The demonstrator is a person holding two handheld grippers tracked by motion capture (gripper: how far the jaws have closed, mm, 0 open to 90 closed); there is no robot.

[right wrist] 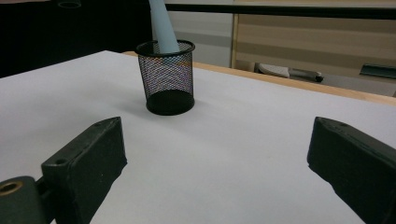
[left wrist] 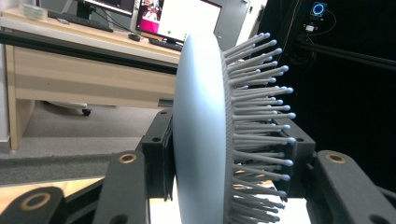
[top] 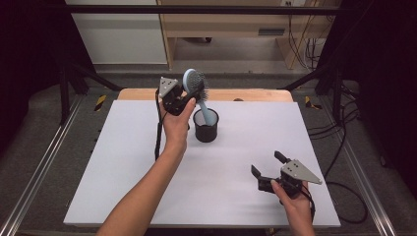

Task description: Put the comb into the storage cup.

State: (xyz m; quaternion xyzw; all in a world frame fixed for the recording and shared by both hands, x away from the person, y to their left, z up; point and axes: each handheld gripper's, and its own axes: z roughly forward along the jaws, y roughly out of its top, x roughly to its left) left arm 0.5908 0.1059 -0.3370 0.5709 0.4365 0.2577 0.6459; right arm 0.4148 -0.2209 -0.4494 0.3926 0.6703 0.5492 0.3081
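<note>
While the left gripper [top: 181, 96] clamps the head of the hairbrush [top: 194, 84] between its jaws above the mesh cup [top: 205, 127], the handle stands inside that cup. Well in front of the cup and to its right, the right gripper [top: 267, 167] hovers over the white table [top: 123, 162], jaws apart and empty. Risk: a sideways pull on the brush could tip the light cup.
</note>
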